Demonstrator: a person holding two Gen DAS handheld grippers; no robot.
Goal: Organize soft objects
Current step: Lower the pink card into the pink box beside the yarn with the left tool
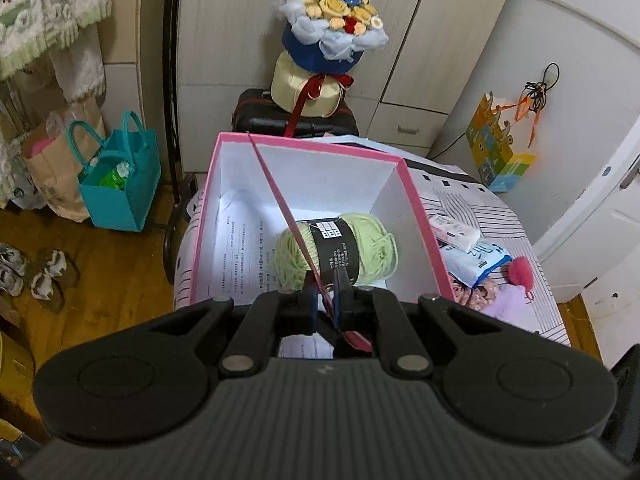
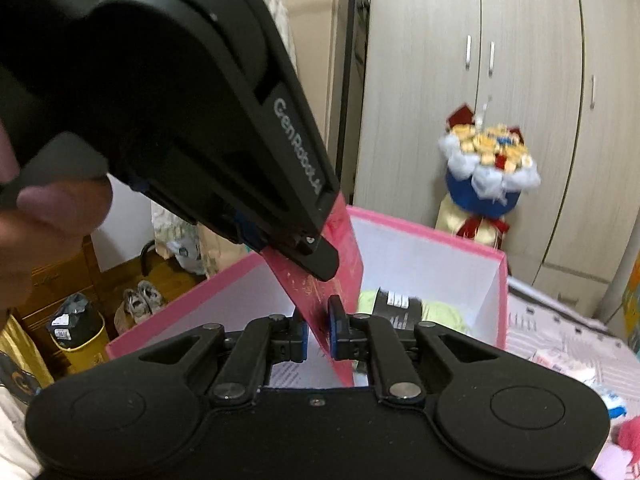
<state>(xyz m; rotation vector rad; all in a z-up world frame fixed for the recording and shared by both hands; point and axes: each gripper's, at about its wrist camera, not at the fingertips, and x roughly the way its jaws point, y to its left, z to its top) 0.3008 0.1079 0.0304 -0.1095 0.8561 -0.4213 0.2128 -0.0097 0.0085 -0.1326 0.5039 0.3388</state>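
A pink box [image 1: 416, 200] with white inner walls stands open on the striped cloth. In it lies a light green yarn ball [image 1: 372, 248] with a black label, on a printed paper. My left gripper [image 1: 325, 280] is shut on a thin red sheet [image 1: 276, 196], seen edge-on and slanting up over the box. In the right wrist view the left gripper [image 2: 324, 260] pinches the red sheet [image 2: 344, 240] from the upper left. Lower down the sheet passes between the slightly parted fingers of my right gripper [image 2: 319, 316], above the box [image 2: 420, 236] and the yarn [image 2: 444, 312].
Tissue packs [image 1: 456, 232] and a pink pompom [image 1: 520, 274] lie on the cloth right of the box. Behind it, a flower bouquet [image 1: 332, 28] sits on a black suitcase [image 1: 256, 120] by the wardrobe. A teal bag [image 1: 120, 192] and shoes [image 1: 48, 276] are on the floor at left.
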